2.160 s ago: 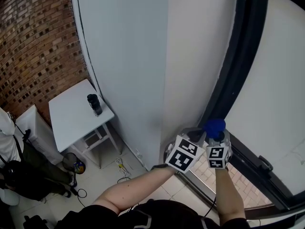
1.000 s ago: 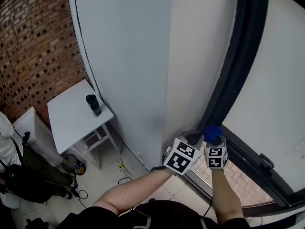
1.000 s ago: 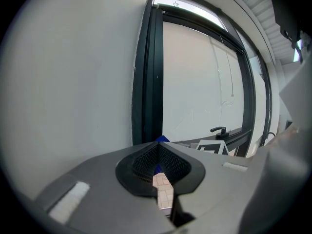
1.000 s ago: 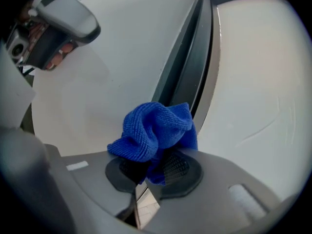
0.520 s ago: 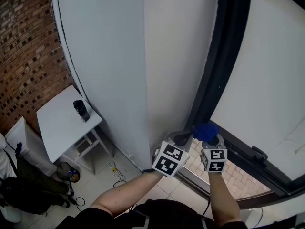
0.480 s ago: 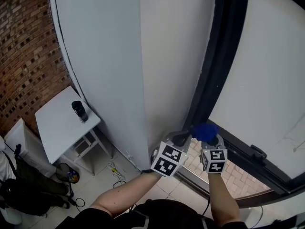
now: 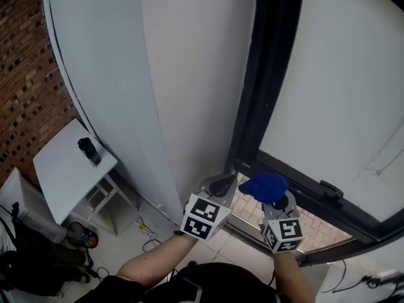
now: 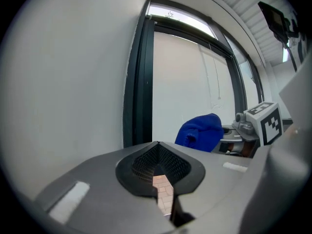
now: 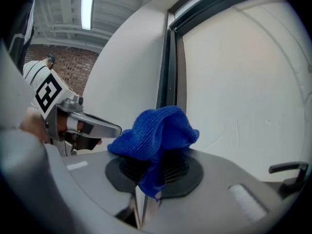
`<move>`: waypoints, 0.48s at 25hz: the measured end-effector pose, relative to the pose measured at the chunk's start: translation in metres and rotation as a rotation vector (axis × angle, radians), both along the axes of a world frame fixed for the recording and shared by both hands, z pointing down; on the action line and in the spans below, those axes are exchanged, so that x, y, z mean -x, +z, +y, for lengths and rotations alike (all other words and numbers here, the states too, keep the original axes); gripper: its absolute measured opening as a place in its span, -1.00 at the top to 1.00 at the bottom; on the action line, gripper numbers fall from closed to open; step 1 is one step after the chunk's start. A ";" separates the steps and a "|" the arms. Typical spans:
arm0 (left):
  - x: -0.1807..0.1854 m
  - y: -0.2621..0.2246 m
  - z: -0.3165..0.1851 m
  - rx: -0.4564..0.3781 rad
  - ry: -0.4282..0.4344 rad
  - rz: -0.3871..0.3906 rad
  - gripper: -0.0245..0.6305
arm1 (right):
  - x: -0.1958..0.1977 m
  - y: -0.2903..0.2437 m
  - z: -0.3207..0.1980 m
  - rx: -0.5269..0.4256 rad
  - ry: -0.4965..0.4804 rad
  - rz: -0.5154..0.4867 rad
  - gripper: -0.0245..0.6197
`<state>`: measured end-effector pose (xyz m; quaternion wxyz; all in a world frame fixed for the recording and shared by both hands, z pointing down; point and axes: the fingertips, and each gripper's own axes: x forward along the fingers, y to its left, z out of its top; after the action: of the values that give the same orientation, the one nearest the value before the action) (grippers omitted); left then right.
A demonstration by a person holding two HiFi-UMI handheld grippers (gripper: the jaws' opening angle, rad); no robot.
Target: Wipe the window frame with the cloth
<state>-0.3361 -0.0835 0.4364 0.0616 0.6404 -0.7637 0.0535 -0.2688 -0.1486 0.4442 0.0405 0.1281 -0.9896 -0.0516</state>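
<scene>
Against the white wall (image 7: pixel 189 74), one dark window frame (image 7: pixel 268 74) is running upright and then along a lower rail. Off to the left, one white table (image 7: pixel 60 169) is standing well apart. Two grippers are hovering near the frame's lower corner. The left gripper (image 7: pixel 221 182) is pinching its jaws together on nothing, while the right gripper (image 7: pixel 278 204) is clenching the one blue cloth (image 7: pixel 265 186), which is bunching above its jaws and apparently not touching the frame yet. By my reading, wiping is only being set up; next the cloth needs pressing onto the frame and dragging along it. One dark cup (image 7: pixel 89 151) is sitting on the table.
</scene>
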 end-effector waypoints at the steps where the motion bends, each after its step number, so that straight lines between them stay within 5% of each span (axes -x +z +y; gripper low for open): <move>1: -0.002 0.001 -0.001 -0.001 0.004 0.010 0.94 | -0.004 0.003 0.001 0.000 0.004 0.001 0.72; 12: -0.004 0.018 -0.020 -0.005 -0.037 0.037 0.94 | -0.009 0.030 -0.008 0.040 0.047 0.016 0.72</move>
<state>-0.3319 -0.1039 0.4549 0.0747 0.6273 -0.7742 0.0386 -0.2603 -0.1567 0.4744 0.0520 0.1499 -0.9868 -0.0321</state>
